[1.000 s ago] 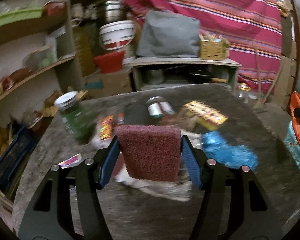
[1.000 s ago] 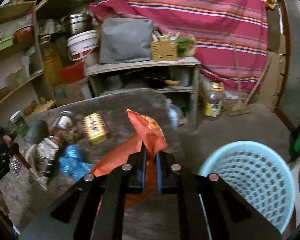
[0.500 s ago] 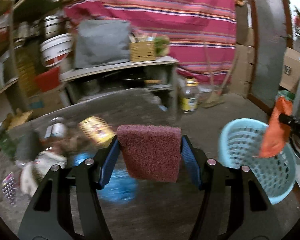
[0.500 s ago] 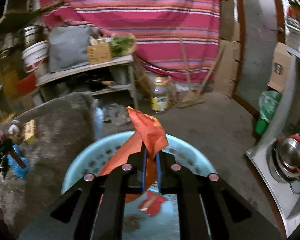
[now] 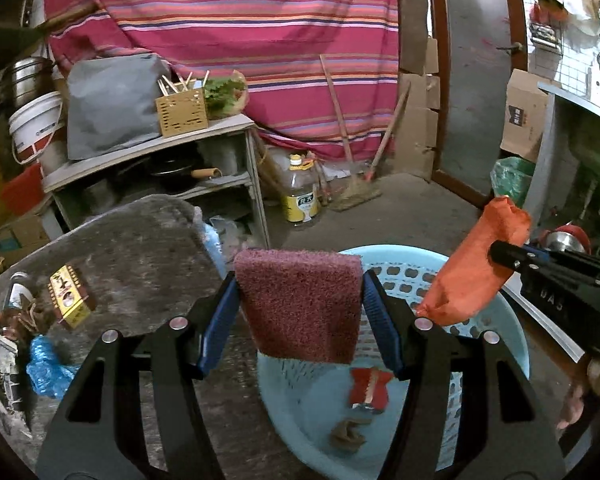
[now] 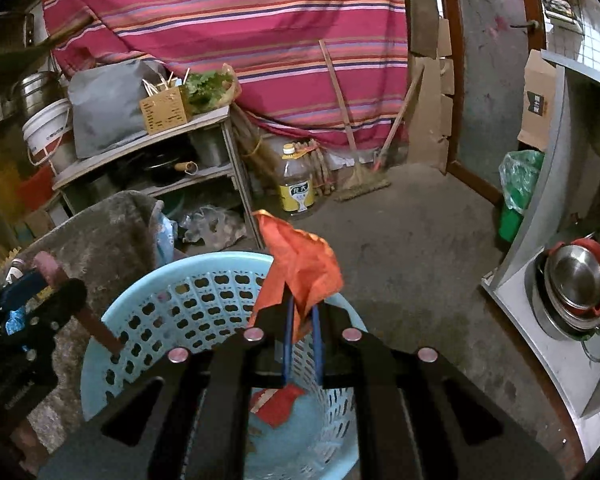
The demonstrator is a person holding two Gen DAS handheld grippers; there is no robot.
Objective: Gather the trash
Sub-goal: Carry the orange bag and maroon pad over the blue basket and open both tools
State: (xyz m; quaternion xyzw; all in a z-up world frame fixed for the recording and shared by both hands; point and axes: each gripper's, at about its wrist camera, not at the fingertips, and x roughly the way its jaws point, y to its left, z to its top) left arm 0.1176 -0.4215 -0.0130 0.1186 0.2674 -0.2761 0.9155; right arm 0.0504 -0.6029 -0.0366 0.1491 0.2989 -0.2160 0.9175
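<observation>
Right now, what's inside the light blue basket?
The light blue basket holds a red wrapper and a brown crumpled scrap on its floor. The maroon scouring pad and left gripper cover part of the inside.

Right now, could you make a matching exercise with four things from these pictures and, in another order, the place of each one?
Things:
1. maroon scrub pad
2. orange wrapper
3. yellow box
4. red wrapper

Places:
A. lying on the table
B. on the bottom of the blue basket
C. clamped in the left gripper
D. pinched in the right gripper

Pairs: 1-C, 2-D, 3-A, 4-B
</observation>
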